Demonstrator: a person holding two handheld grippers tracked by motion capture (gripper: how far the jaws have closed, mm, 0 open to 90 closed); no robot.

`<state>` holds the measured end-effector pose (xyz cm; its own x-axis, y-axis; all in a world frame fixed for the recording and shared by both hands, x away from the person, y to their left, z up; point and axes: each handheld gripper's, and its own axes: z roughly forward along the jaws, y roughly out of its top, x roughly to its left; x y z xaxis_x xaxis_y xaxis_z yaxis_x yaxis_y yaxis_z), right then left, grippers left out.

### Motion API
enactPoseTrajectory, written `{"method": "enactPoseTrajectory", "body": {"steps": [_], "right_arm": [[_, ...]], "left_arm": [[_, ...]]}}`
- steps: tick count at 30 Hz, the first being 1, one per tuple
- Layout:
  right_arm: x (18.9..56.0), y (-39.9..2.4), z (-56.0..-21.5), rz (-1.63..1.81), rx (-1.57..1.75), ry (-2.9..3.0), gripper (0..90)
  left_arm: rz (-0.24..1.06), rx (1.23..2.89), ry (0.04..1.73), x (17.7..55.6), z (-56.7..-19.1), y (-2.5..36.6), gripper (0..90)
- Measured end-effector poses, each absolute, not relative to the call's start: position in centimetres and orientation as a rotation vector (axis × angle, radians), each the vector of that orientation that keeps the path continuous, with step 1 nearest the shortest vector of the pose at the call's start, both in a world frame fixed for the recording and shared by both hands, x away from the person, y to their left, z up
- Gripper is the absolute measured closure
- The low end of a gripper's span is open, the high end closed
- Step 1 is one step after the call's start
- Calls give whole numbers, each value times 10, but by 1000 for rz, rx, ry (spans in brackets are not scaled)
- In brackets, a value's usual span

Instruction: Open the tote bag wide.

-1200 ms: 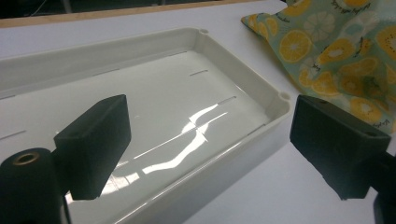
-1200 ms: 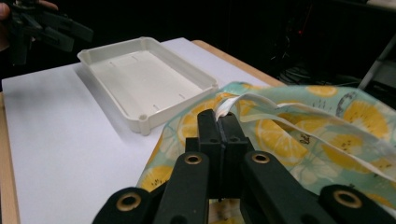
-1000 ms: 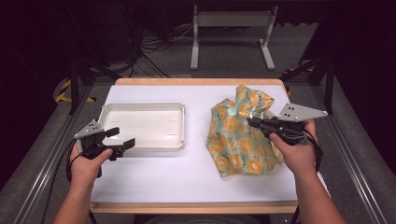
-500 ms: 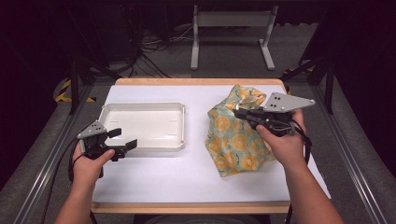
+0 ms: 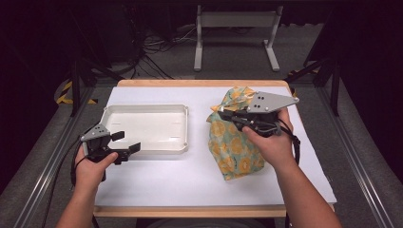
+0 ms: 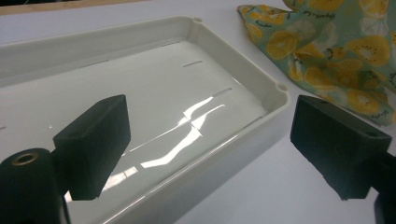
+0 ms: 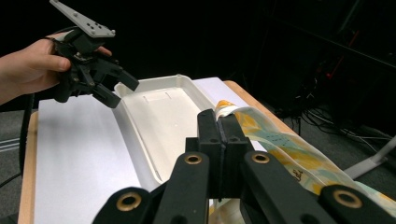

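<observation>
From the high view, your right gripper [image 5: 223, 114] is pinching the top edge of the lemon-print cloth [image 5: 233, 147] and holding that end up off the white table [image 5: 190, 185], while the lower end of the cloth is lying on the tabletop toward you. Your left gripper [image 5: 127, 142] is hovering at the near left corner of the white plastic tray [image 5: 147, 145], jaws spread, nothing between them. Tray and cloth are sitting just beside each other, not touching.

The left gripper view is giving you what the overhead can't: the two black pads [image 6: 93, 144] are standing wide apart, with the tray's corner [image 6: 275, 98] framed in the gap between them. Its glossy floor is showing thin slots and glare. The cloth [image 6: 336, 56] is draping at the upper right, close to the tray's far rim.

The right gripper view is confirming the grip: the jaws are pressed together with a fold of the cloth [image 7: 280, 140] caught at their tips [image 7: 223, 122], and the fabric is trailing off to the lower right. Beyond it, the tray [image 7: 163, 112] is lying lengthwise, and your left hand [image 7: 28, 70] is holding its gripper [image 7: 119, 88] open over the tray's far corner.
</observation>
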<state>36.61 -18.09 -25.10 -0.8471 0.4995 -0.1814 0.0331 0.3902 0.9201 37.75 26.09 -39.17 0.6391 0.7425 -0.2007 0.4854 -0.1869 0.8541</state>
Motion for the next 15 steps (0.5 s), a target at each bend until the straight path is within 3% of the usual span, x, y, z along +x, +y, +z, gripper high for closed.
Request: {"method": "enactPoseTrajectory", "body": {"steps": [15], "right_arm": [[368,-153,-257,1460,386,2281,900]], "left_arm": [[305,1853,982,378,-394,259,128]]}}
